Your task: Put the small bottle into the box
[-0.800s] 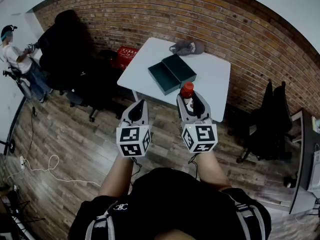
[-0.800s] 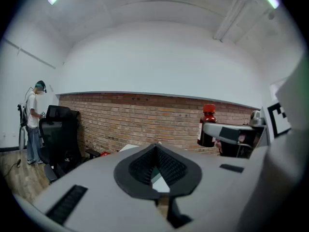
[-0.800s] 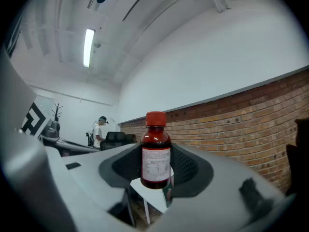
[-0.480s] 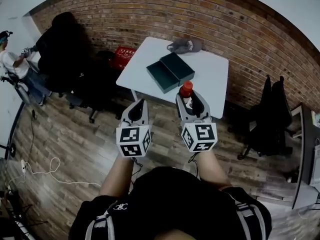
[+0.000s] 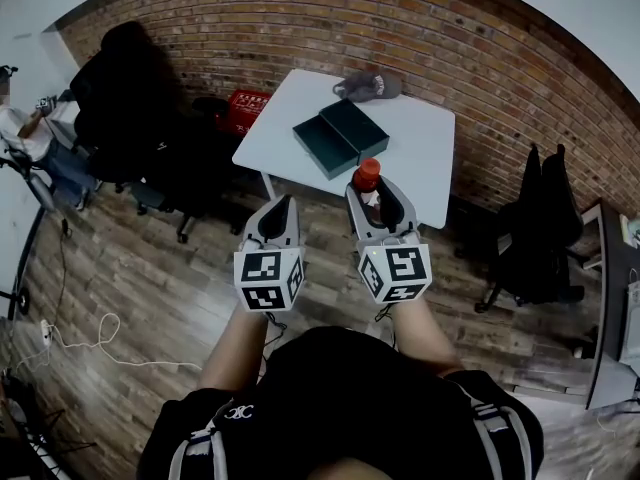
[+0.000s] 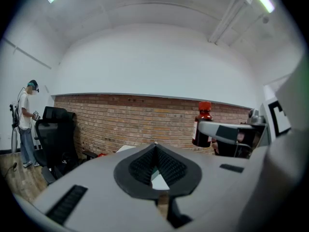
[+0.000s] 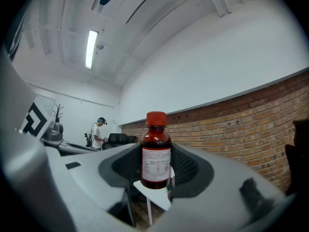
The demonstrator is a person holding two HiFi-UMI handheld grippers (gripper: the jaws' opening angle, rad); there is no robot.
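Right gripper (image 5: 380, 206) clamps the bottle (image 7: 156, 153) mid-body, upright, cap above the fingers, likely to carry it steady; left gripper (image 6: 155, 151) fingers pressed together, empty, idle alongside; open box (image 5: 325, 146) on the table (image 5: 420, 158), well ahead of both fingertips, awaiting the bottle.

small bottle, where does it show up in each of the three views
Head view: the small bottle sits just right of centre, red cap up, between the jaws of the right gripper, in front of the near edge of the white table.
Left gripper view: right of centre, against the wall.
Right gripper view: dead centre, upright between the jaws.
Shared landmark: the brick wall, behind the bottle in both gripper views.
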